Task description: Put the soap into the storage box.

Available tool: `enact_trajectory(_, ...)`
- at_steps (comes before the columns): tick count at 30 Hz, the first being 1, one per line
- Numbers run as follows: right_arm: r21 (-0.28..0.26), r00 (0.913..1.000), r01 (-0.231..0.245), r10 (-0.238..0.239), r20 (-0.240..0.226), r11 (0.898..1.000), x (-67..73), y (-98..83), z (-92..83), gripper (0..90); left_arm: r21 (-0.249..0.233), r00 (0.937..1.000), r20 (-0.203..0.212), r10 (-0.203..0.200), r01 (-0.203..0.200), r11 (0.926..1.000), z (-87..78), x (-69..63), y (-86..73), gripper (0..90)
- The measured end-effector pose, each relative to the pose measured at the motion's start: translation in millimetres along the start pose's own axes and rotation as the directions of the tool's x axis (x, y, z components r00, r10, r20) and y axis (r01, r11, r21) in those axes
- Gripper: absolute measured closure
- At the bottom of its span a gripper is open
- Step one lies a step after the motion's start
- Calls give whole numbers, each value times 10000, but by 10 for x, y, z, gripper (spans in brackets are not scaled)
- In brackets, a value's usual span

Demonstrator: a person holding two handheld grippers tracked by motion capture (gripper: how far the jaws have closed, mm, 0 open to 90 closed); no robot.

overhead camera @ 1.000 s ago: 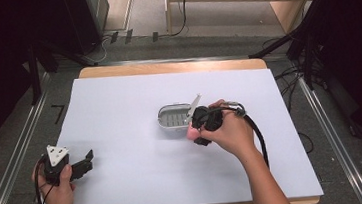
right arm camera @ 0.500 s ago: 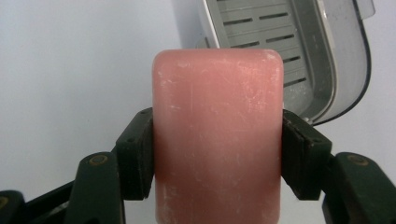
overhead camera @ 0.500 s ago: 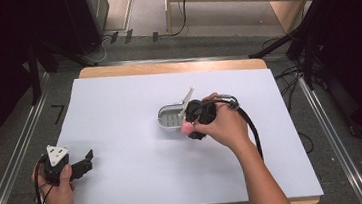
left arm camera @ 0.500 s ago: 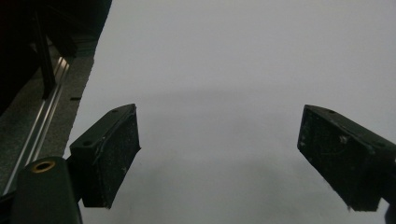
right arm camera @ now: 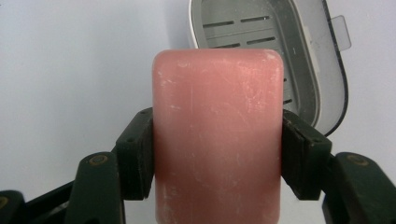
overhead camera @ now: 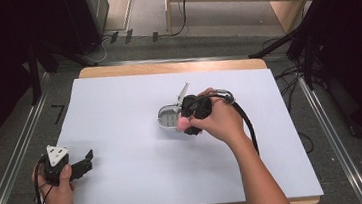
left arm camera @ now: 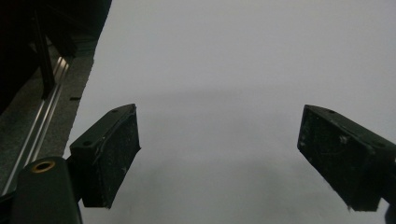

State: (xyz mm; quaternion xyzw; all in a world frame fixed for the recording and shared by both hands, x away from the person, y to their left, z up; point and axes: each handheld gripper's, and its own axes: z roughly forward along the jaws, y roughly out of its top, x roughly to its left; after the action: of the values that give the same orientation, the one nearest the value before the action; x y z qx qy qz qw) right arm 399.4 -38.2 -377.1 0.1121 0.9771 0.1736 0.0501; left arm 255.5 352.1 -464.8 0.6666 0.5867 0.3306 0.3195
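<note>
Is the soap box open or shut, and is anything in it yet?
Open and empty: the soap box has its lid tipped up, and its slotted grey tray lies bare. The pink soap bar sits clamped in the right gripper just outside it.

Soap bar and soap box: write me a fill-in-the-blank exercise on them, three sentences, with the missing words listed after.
1. The right gripper is shut on a soap bar whose colour is ____.
2. The lid of the grey soap box stands ____.
3. The left gripper has its jaws ____ over the white table cover, with nothing between them.

Missing words: pink; open; open
</note>
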Motion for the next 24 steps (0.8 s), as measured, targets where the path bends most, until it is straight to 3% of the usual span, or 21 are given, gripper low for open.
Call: enact_trajectory(24,48,9990,422,-422,-118,9991,-127,277,76,388,-11,10000,24,-27,27,10000,1,5,0,137)
